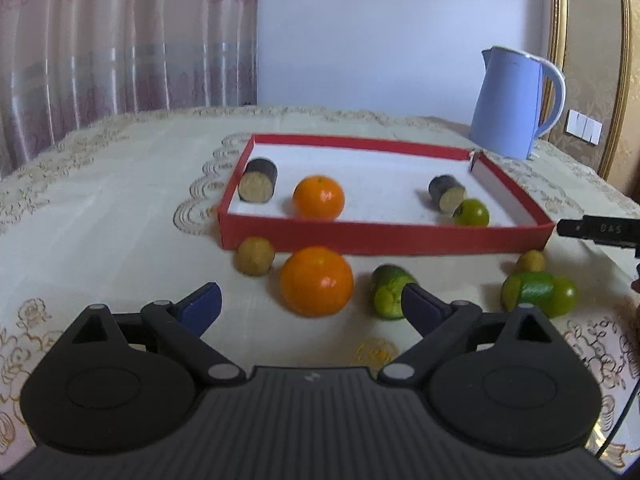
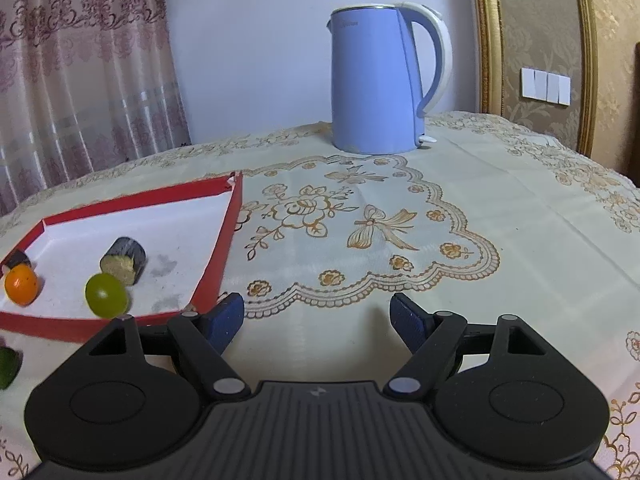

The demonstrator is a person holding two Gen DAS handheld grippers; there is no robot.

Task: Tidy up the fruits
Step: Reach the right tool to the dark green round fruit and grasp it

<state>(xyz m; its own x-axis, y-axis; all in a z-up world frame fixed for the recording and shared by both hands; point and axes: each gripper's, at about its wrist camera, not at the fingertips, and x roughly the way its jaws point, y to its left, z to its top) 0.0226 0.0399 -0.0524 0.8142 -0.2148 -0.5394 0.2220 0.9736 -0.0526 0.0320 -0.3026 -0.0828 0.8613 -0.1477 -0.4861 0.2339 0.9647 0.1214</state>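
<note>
red tray [image 1: 360,236], on tablecloth [image 1: 120,200]: holds one orange [image 1: 319,197], one green fruit [image 1: 472,213], two dark cut pieces. near side, outside: second orange [image 1: 316,281] (plus greens). left gripper [image 1: 312,300] and right gripper [image 2: 316,316]: both spread wide, empty.

You get soft, even daylight filtering through the curtain [image 1: 120,40] on the left; shadows under the fruit are faint. Small glare spots sit on the near orange [image 1: 316,280] and the green fruit [image 2: 107,294]. Your left view is slightly smeared by motion blur; the right is sharper. Both bend strongly at the edges, with dark corners.
</note>
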